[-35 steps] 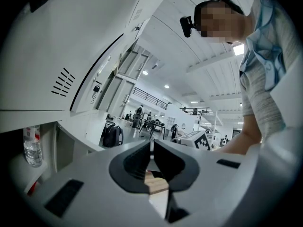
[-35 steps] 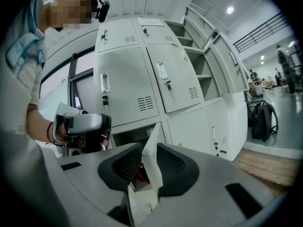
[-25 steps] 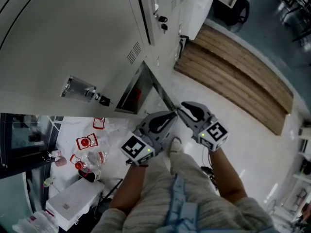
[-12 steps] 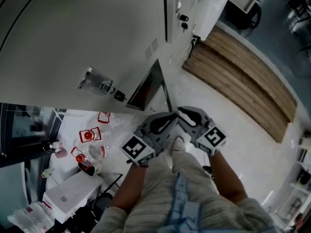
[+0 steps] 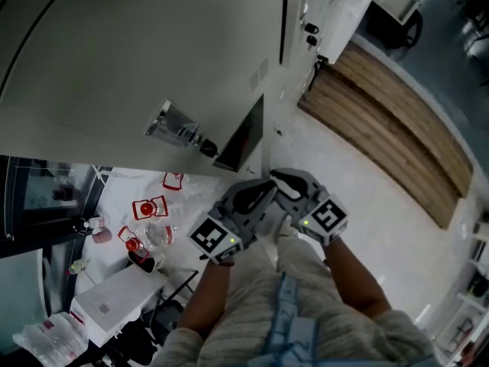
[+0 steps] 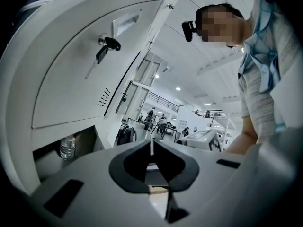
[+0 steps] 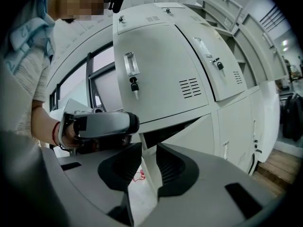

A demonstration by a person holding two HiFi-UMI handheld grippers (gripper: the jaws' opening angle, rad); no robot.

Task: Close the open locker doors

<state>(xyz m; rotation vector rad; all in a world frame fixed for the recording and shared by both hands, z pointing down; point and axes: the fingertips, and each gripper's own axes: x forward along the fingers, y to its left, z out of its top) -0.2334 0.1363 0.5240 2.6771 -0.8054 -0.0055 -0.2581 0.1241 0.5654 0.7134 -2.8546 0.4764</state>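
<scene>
White lockers [image 5: 137, 60] fill the upper left of the head view. One low locker door [image 5: 246, 138] stands ajar with a dark gap behind it. My left gripper [image 5: 250, 196] and right gripper [image 5: 284, 180] hover side by side just below that door, apart from it. The left gripper [image 6: 151, 148] has its jaw tips touching and holds nothing. A narrow gap shows between the jaws of the right gripper [image 7: 147, 150], also with nothing in them. In the right gripper view the ajar door [image 7: 208, 129] lies straight ahead and the left gripper [image 7: 102, 124] sits at the left.
Bottles and red-labelled packs [image 5: 145, 209] lie on the floor at left, with a white box [image 5: 114, 304] nearer me. A wooden platform [image 5: 382, 121] runs along the right. A water bottle [image 6: 67, 148] stands inside an open lower compartment. A key [image 6: 106, 44] hangs in a closed door.
The lockers have slid right and down in the head view. The dark gap at the ajar door looks narrower. Both grippers stay close together, shifted slightly right.
</scene>
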